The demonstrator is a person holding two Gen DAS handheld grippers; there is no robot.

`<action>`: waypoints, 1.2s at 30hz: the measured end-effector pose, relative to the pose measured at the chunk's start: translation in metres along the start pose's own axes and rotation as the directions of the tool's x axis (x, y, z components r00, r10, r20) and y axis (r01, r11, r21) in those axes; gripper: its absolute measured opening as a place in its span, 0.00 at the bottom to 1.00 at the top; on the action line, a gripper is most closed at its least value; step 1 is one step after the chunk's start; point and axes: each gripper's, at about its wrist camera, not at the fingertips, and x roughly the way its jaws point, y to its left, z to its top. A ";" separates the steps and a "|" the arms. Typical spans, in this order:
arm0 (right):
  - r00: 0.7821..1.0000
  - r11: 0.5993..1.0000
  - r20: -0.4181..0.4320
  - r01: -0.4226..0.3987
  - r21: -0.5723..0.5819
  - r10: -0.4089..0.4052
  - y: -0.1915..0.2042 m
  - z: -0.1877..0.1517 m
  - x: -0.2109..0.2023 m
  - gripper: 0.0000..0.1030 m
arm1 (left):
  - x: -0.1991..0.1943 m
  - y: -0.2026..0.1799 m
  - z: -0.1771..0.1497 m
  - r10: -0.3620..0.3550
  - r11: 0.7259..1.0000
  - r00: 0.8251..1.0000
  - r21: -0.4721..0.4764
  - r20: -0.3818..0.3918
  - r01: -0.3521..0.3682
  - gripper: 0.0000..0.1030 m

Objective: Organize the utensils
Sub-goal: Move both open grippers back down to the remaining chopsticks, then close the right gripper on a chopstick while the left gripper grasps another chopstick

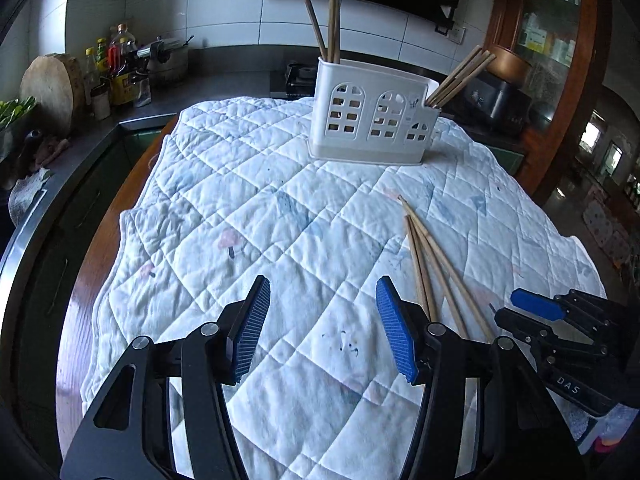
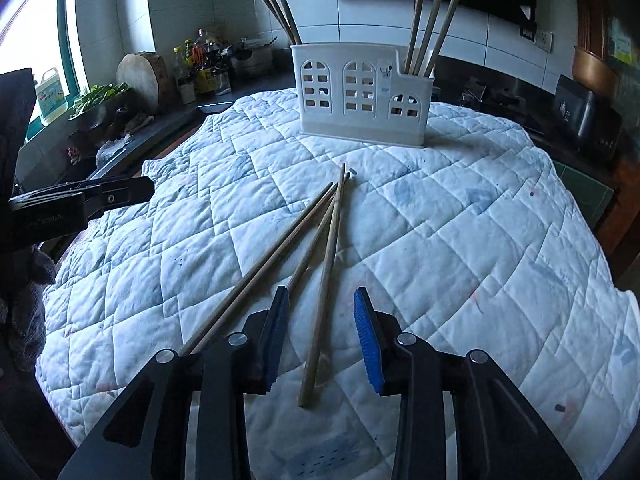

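While three loose chopsticks (image 2: 320, 264) lie fanned on the quilted cloth (image 2: 460, 240), I hold my right gripper (image 2: 322, 336) astride the nearest one, jaws apart, ready to pinch. My left gripper (image 1: 322, 328) gapes empty beside them. Ahead, the white holder (image 2: 360, 96) waits, partly filled.

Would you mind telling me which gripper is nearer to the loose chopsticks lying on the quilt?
Right. The right gripper is open directly over the loose chopsticks, one lying between its fingers. The left gripper is open over bare quilt beside them.
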 end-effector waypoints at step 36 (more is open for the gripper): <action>0.999 0.994 -0.035 0.007 0.109 -0.003 -0.024 -0.020 0.011 0.07 | 0.030 -0.057 -0.054 -0.059 0.995 0.979 0.072 -0.193 0.074 0.54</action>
